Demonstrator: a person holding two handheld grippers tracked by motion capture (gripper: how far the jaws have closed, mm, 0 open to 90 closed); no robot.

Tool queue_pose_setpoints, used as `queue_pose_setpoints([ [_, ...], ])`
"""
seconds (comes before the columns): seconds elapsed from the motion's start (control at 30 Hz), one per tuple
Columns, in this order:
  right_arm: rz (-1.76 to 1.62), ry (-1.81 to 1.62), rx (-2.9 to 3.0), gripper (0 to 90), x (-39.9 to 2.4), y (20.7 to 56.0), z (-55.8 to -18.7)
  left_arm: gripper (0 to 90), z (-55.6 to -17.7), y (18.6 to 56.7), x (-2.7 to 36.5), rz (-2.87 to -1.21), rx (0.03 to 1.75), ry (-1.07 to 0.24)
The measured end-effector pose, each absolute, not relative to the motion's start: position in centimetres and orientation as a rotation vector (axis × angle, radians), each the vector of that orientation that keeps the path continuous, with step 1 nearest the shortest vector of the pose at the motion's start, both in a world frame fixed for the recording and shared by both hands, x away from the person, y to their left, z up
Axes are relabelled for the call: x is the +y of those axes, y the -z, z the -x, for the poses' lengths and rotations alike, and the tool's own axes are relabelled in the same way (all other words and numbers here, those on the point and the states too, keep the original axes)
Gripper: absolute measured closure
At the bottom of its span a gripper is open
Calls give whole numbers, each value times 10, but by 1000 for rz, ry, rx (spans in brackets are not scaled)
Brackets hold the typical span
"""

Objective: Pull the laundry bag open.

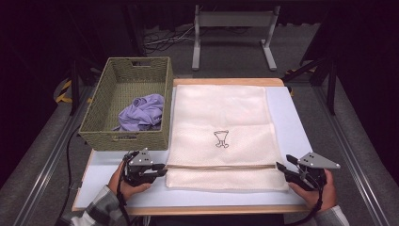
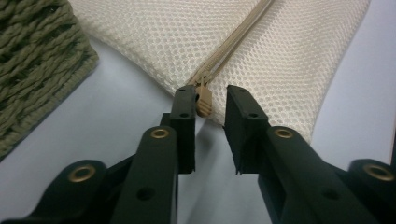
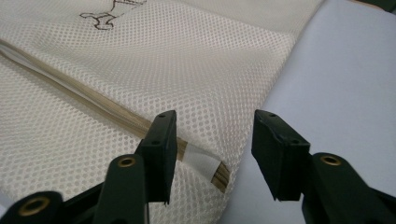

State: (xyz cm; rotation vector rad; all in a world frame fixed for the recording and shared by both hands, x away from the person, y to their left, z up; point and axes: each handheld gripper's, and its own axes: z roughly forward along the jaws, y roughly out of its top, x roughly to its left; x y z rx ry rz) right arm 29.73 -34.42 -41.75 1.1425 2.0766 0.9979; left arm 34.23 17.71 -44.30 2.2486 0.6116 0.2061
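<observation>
One cream mesh laundry bag point(image 1: 221, 134) lies flat on the table point(image 1: 291, 117), its zipper point(image 1: 221, 166) running crosswise between both grippers. The zipper pull point(image 2: 203, 100) sits between the left gripper's point(image 2: 210, 100) spread jaws, unpinched; the right gripper point(image 3: 215, 135), also spread, straddles the zipper's far end.
</observation>
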Motion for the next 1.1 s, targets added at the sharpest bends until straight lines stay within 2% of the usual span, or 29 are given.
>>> queue_pose_setpoints([
  [0.07,-1135,-997,2073,488,-343,416,-297,687,-339,442,181,-2236,616,-227],
  [0.17,-1113,-997,2068,464,-342,414,-296,598,-332,441,188,-2222,637,-282],
  [0.3,-1054,-984,2072,415,-336,409,-294,533,-323,443,195,-2221,651,-344],
  [0.6,-877,-959,2159,405,-303,398,-294,349,-320,449,195,-2199,723,-355],
  [0.73,-775,-953,2239,415,-275,394,-299,305,-319,450,193,-2198,723,-353],
  [1.1,-593,-871,2472,481,-205,410,-325,269,-320,452,187,-2218,698,-338],
])
